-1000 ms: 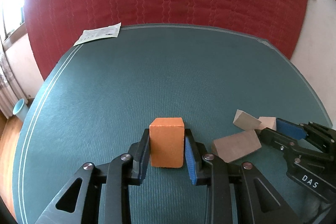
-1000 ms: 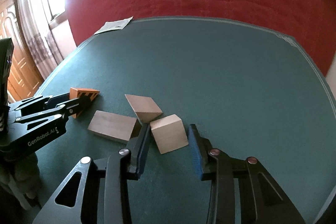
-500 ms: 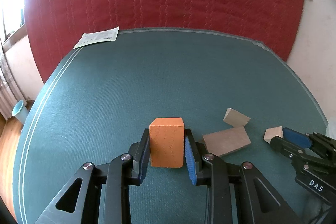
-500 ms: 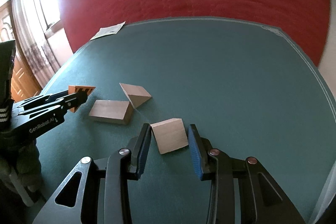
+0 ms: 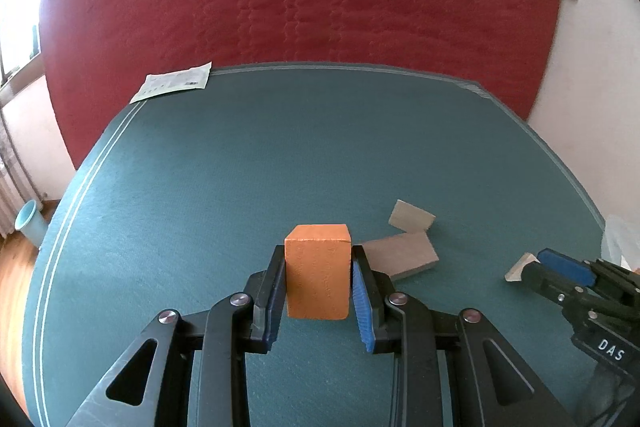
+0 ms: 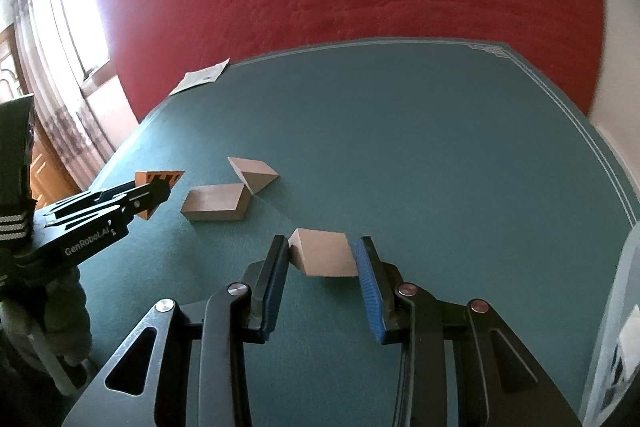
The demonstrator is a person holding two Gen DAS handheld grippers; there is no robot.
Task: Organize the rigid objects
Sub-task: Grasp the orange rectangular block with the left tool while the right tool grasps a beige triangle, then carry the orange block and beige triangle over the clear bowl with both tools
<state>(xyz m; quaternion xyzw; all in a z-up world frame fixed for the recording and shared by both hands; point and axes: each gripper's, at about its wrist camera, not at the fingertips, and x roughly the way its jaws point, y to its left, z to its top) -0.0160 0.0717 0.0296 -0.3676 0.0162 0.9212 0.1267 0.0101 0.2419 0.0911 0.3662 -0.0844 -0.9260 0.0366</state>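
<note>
In the left wrist view, an orange block (image 5: 317, 270) is held upright between the pads of the left gripper (image 5: 318, 281), both pads pressed flat against its side faces above the green mat (image 5: 240, 155). Just to its right a flat wooden slab (image 5: 400, 259) is seen lying on the mat, with a wooden wedge (image 5: 412, 215) beyond it; whether the two touch cannot be told. Farther right, the right gripper (image 5: 532, 267) is seen with a pale block at its tips. A paper sheet (image 5: 173, 87) lies at the far left edge of the mat. In the right wrist view, a pale wooden block (image 6: 325, 254) is framed between the fingers of the right gripper (image 6: 323, 259), turned at an angle so that corners rather than flat faces meet the pads; it is judged to be gripped, though contact on the left pad is at an edge only. The slab (image 6: 216, 202) and wedge (image 6: 253, 173) are seen well ahead, near one another. The blocks are judged to be light, stiff and smooth-faced, unlikely to break; a hold across two parallel flat faces is advised, since a corner grip may let the piece twist or slip.
</note>
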